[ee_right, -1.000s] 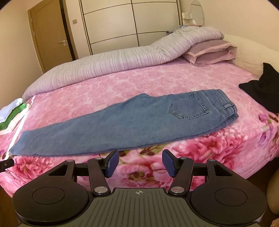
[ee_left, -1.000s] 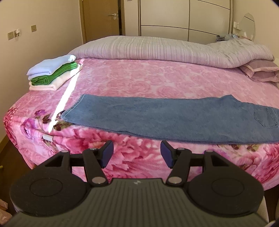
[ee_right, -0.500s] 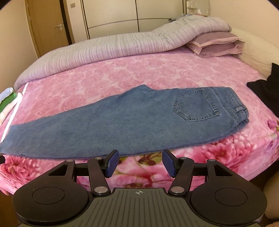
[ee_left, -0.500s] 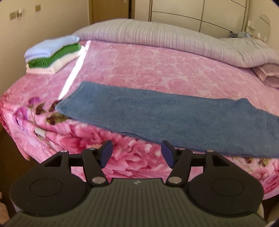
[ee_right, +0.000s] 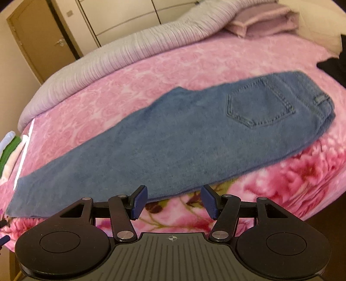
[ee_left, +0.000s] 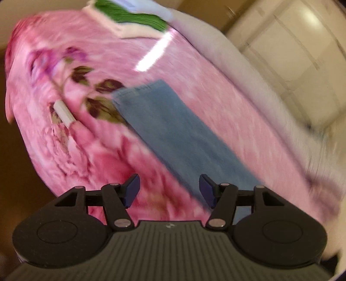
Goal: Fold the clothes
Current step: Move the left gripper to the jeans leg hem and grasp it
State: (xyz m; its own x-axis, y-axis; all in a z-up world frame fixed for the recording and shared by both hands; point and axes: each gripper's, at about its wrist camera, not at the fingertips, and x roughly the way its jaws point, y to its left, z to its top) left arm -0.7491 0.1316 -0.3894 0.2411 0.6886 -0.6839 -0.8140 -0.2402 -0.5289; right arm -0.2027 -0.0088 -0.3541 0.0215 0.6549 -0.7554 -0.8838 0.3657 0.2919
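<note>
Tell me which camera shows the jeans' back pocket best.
The right wrist view: the back pocket is sharp and unobstructed there, stitching visible, near the waistband of the jeans. The left wrist view is motion-blurred and shows only the leg and hem, no pocket.

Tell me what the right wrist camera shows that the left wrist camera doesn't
Only the right wrist view shows the jeans' back pocket, waistband, the pillows, a black garment and a door. Only the left wrist view, blurred and tilted, shows a white tag on the bedspread. Both show the jeans, the pink bedspread, the folded stack, and open, empty grippers: left gripper, right gripper.
</note>
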